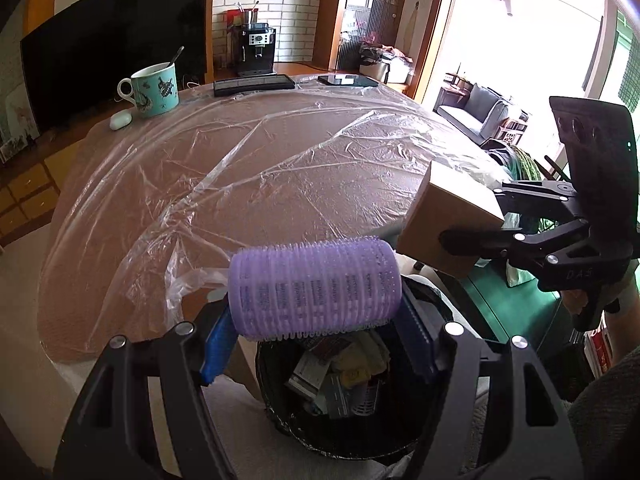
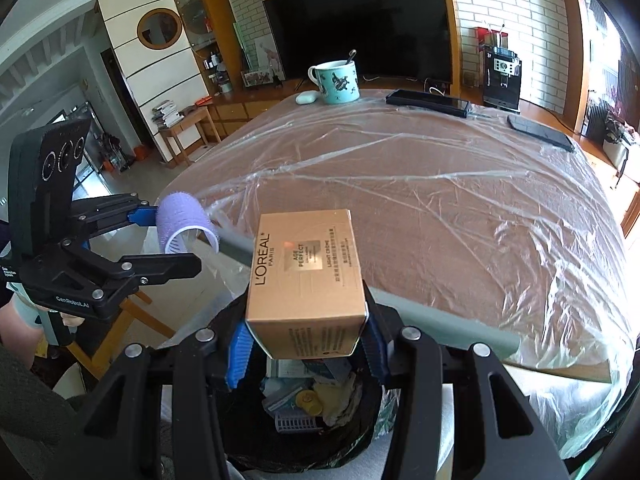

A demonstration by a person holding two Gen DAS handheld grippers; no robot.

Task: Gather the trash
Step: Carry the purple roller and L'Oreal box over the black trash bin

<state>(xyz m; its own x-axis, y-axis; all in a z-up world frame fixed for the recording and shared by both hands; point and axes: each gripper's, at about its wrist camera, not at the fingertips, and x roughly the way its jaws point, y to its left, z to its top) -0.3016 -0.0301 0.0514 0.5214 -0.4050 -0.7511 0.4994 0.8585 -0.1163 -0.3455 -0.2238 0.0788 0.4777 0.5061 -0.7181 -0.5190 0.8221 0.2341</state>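
Observation:
My left gripper point(image 1: 316, 320) is shut on a purple hair roller point(image 1: 314, 288) and holds it above a black trash bin point(image 1: 280, 420) with several scraps inside. My right gripper point(image 2: 306, 340) is shut on a gold L'Oreal carton point(image 2: 306, 280) and holds it over the same bin point(image 2: 360, 436). In the left wrist view the carton point(image 1: 444, 224) and right gripper point(image 1: 460, 236) hang at the right. In the right wrist view the roller point(image 2: 182, 220) and left gripper point(image 2: 168, 236) hang at the left.
A table covered in clear plastic film point(image 1: 260, 168) spreads behind the bin. At its far edge stand a teal mug with a spoon point(image 1: 154, 90), a white earbud case point(image 1: 120, 120), a black tray point(image 1: 254, 85) and a dark phone point(image 1: 347, 80).

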